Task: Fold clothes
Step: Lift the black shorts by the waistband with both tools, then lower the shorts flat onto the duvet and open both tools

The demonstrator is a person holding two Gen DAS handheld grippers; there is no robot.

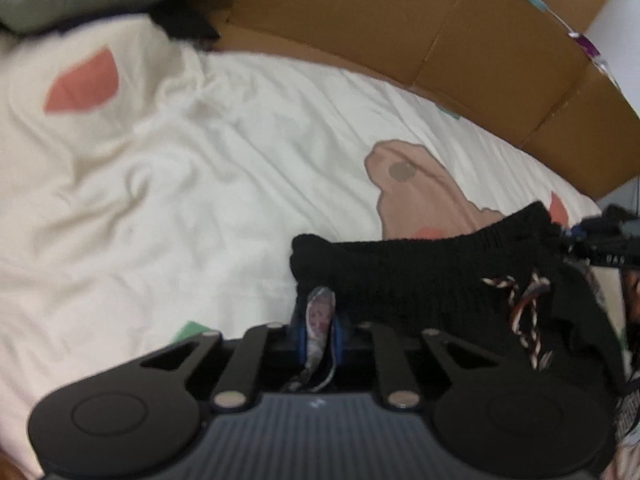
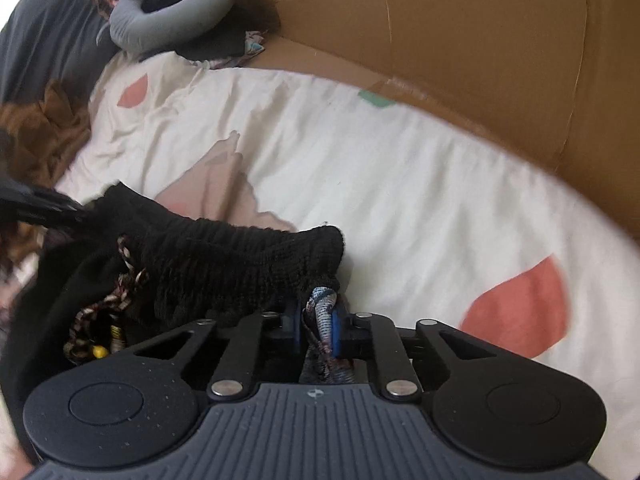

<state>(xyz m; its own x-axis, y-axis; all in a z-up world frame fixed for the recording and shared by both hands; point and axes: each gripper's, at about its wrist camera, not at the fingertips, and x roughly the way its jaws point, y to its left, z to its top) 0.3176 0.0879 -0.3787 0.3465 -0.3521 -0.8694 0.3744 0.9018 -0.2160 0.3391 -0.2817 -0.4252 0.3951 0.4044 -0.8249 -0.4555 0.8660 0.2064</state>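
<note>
Two things fill both views: a cream bed sheet printed with coral and tan patches [image 1: 180, 168], rumpled and backed by a brown cardboard wall [image 1: 400, 28], and above it a black garment with a ribbed elastic waistband [image 1: 420, 280], held up off the sheet and stretched between the two grippers. The left gripper [image 1: 320, 320] has its jaws together on patterned grey fabric at one waistband corner; the right gripper [image 2: 322, 320] is clamped the same way at the opposite corner. A braided multicoloured drawstring [image 1: 516, 312] dangles loose from the middle of the waistband.

Biggest risk, as I judge it, is the sheet: its ridges could catch the hanging cloth as it comes down, so the garment lands creased or askew and any fold made on it runs crooked. Next is the garment itself. Each pinch takes in only a narrow bunch of fabric at the very edge, so a hard pull sideways could drag a corner free and let that half drop in a heap. Uneven height between the two corners would twist the waistband. Smallest hazard is the drawstring, which could snag on a finger or end up trapped inside a fold, leaving a lump
</note>
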